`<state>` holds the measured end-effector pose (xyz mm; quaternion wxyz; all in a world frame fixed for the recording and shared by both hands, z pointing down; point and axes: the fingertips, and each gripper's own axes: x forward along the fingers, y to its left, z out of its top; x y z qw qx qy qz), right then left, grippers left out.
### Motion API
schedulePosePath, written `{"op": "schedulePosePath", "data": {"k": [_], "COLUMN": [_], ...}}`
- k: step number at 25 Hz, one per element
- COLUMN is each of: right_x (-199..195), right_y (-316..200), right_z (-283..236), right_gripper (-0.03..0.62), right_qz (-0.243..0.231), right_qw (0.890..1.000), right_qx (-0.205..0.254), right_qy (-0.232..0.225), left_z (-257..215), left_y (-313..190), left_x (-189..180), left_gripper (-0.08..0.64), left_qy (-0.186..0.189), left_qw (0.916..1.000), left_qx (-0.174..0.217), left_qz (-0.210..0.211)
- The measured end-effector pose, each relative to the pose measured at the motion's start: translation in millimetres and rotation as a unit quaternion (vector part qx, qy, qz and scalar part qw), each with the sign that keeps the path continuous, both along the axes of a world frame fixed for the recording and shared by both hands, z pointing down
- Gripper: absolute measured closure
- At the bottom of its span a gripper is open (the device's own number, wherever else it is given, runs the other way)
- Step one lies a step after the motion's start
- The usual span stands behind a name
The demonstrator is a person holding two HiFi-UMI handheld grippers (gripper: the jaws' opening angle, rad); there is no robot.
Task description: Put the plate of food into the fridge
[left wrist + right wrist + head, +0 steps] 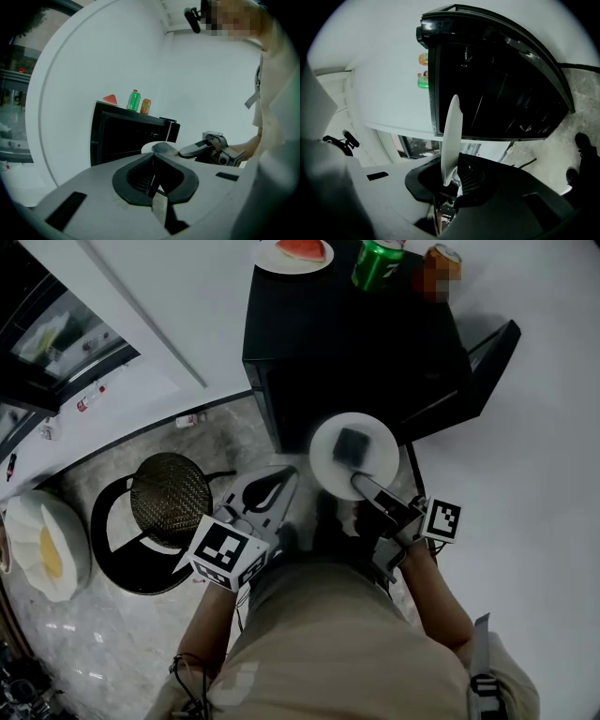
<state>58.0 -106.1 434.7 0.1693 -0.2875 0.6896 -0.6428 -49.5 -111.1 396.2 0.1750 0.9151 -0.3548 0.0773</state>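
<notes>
A white plate (353,454) with a dark piece of food (352,446) on it hangs in front of the open black mini fridge (347,352). My right gripper (361,486) is shut on the plate's near rim; in the right gripper view the plate (452,138) stands edge-on between the jaws, with the fridge's dark inside (506,98) beyond it. My left gripper (270,491) is lower left of the plate, shut and holding nothing. The left gripper view shows its jaws closed together (152,180), with the fridge (126,136) and the plate (154,147) ahead.
The fridge door (478,367) stands open to the right. On the fridge top are a plate with watermelon (294,253), a green can (377,263) and an orange can (442,259). A round black stool (155,521) stands at the left, with a white wall behind.
</notes>
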Motion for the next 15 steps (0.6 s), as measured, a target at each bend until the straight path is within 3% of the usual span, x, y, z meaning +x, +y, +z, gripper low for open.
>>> {"op": "schedulePosePath", "data": {"k": [15], "right_x": [7], "right_y": [-24], "right_z": [23], "right_gripper": [0.537], "right_qz": [0.001], "right_qw": [1.0], "right_qx": [0.004], "right_qy": [-0.002], "left_z": [13], "left_y": [-7], "left_x": [6], "left_gripper": [0.549], "left_qy": [-0.009], "left_qw": [0.9998], "left_qx": [-0.014], "left_qz": [-0.005]}}
